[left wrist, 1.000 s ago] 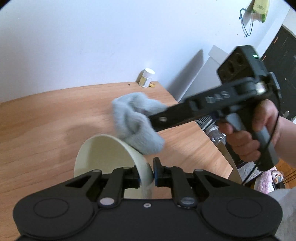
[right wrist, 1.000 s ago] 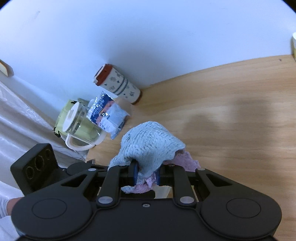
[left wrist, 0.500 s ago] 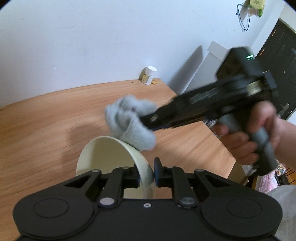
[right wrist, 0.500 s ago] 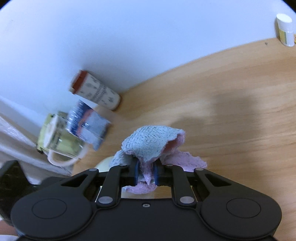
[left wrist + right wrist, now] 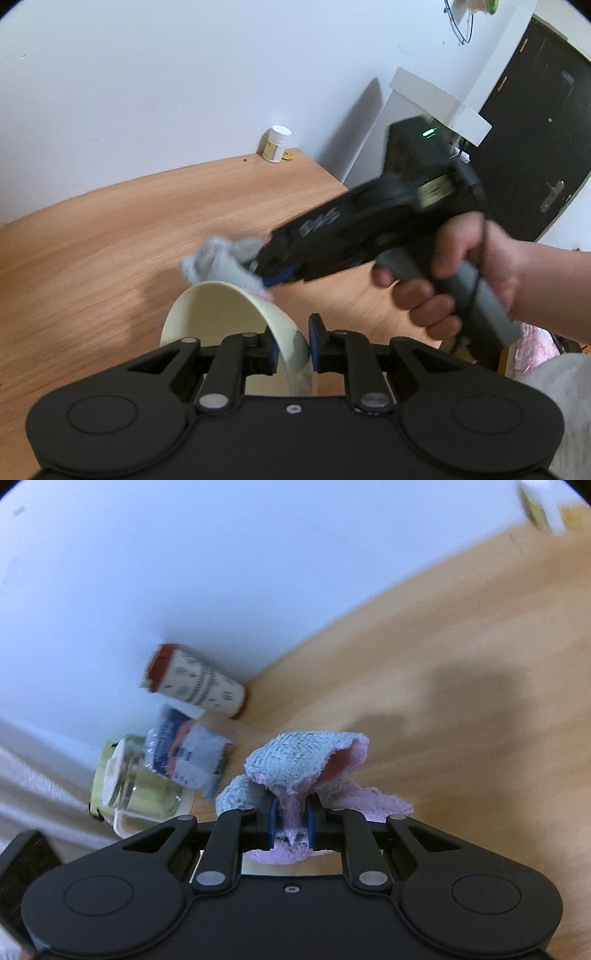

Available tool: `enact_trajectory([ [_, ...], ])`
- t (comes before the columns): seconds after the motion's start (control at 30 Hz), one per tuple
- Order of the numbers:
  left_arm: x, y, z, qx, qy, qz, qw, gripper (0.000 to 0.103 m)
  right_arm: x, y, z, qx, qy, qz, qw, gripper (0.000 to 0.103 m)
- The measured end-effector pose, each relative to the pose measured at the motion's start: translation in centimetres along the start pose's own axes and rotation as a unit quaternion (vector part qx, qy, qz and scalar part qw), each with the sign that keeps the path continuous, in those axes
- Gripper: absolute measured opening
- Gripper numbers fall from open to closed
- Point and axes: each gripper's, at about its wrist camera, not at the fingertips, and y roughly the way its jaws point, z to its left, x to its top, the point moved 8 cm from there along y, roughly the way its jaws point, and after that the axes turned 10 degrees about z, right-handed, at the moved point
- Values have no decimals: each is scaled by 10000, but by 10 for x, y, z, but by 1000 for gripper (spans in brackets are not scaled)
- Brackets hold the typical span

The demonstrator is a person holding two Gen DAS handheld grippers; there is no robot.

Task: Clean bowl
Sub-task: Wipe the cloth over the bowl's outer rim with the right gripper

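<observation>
Bowl (image 5: 218, 314) cleaning is in hand: the cream bowl sits clamped by its near wall between the pads of the left tongs (image 5: 293, 338), one pad inside the rim and one outside, so it is tipped with its mouth turned up and away from them, open to the other hand. Just beyond the far rim, the right tongs (image 5: 264, 275) reach in from the right, pinched tight on a bunched cloth (image 5: 218, 262), grey-blue on one face and pink on the other; the wad seems to touch the rim's far edge, though motion blur leaves the contact unsure. Gripping the cloth by its middle leaves a soft lobe ahead of the tips, likely so that fabric rather than plastic meets the bowl. A hand (image 5: 461, 273) wraps the grey handle behind them. Under both lies the wooden surface (image 5: 92, 258); well past the left tongs a small white-capped jar (image 5: 276, 144) stands against the wall, and beyond the right tongs, to their left, a patterned cup (image 5: 195, 683), a packet (image 5: 188, 757) and a glass jug (image 5: 136, 786) cluster in the corner.
</observation>
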Motion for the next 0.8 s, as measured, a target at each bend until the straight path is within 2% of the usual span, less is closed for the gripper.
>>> enact_trajectory([
  [0.1, 3, 4, -4, 64, -28, 1, 10000, 15, -4, 15, -19, 35, 332, 217, 9992, 17],
  [0.2, 6, 8, -12, 161, 26, 1, 9999, 15, -2, 10, -25, 370, 591, 293, 9971, 16],
  [0.33, 13, 16, -26, 246, -18, 0, 9997, 15, 9, -4, -14, 839, 579, 311, 9943, 16],
  [0.43, 15, 18, -32, 295, -52, -29, 9995, 16, 18, -14, 2, 1043, 288, 433, 9932, 16],
  [0.53, 17, 21, -38, 360, -110, -48, 9993, 16, 21, -14, 0, 1069, 227, 595, 9922, 16],
  [0.7, 13, 25, -41, 442, -290, -45, 9986, 16, 17, 0, -32, 584, 310, 910, 9937, 16],
  [0.8, 10, 29, -47, 437, -305, 10, 9986, 16, 7, 4, -51, 635, 550, 1026, 9912, 16],
])
